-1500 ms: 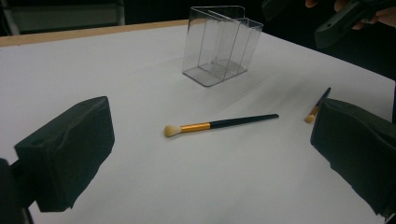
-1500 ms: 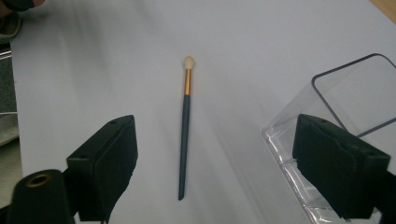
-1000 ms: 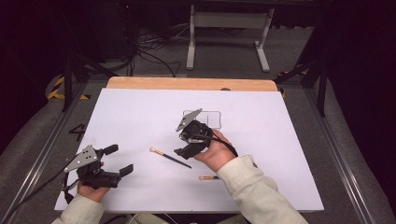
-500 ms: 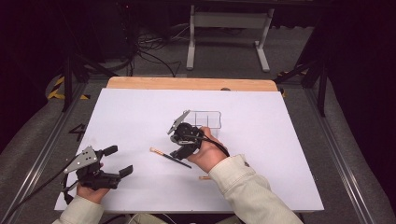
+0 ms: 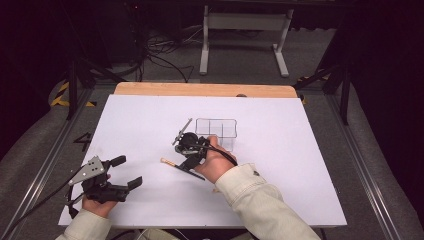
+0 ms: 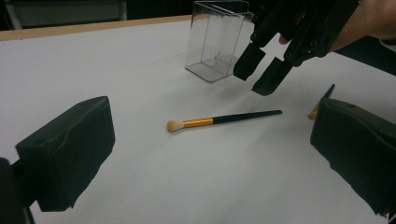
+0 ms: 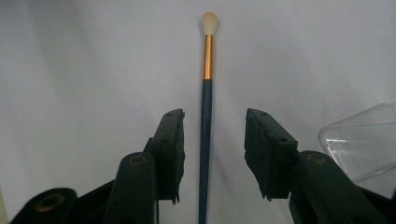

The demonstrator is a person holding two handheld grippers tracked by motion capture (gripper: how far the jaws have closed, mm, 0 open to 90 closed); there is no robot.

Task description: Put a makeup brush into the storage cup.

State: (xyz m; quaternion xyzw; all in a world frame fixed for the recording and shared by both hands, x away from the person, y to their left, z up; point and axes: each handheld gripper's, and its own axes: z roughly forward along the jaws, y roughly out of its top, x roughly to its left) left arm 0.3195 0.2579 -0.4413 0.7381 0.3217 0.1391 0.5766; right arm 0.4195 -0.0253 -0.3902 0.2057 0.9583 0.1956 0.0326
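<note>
Paper [image 5: 280,190] covers the table, and the clear divided organizer [image 5: 216,131] stands on it, empty. Just beside the organizer lies the makeup brush [image 7: 206,121], not yet lifted. The right gripper [image 7: 214,154] straddles its dark handle, jaws just closing, not gripping yet. The left gripper [image 5: 122,172] rests released, well apart from the organizer.

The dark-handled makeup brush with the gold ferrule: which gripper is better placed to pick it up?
Right. The right gripper hangs over the dark-handled makeup brush with the gold ferrule, handle lined up between its jaws, which have just been closing but do not touch it. The left gripper sits apart at the near left of the white table.
</note>
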